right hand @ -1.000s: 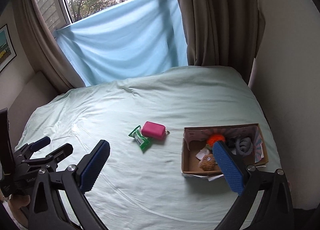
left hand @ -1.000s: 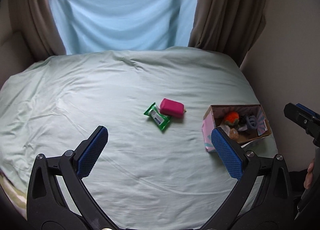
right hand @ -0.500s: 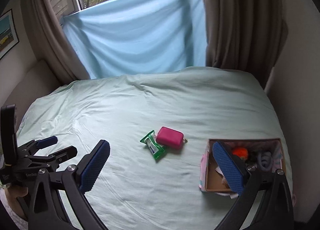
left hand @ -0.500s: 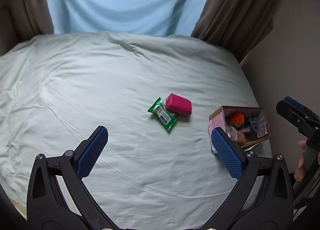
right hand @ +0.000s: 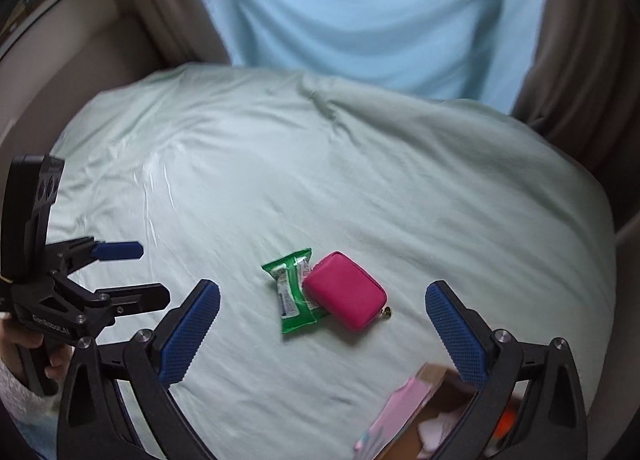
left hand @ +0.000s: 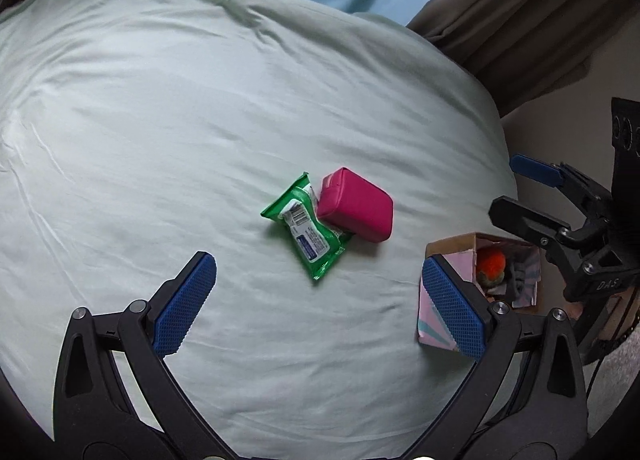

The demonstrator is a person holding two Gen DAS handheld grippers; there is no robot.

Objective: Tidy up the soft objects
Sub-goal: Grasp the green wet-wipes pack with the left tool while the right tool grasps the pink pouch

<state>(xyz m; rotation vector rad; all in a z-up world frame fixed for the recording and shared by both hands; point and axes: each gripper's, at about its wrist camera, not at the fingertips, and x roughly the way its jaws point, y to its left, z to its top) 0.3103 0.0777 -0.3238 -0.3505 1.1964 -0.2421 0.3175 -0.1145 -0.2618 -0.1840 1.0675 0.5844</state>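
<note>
pink pouch point(left hand: 355, 204) overlaps green wipes pack point(left hand: 306, 226) mid-frame, above and between left gripper point(left hand: 319, 302) pads; right gripper point(right hand: 322, 333) likewise; both spread apart, empty.

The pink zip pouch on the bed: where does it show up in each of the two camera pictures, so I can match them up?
Left wrist view: the pink zip pouch lies just right of centre, on the bedsheet.
Right wrist view: the pink zip pouch lies near the middle, slightly low, its gold zip pull pointing lower right.
Shared landmark: the green wipes packet touches the pouch's left side in both, partly tucked under it.
</note>
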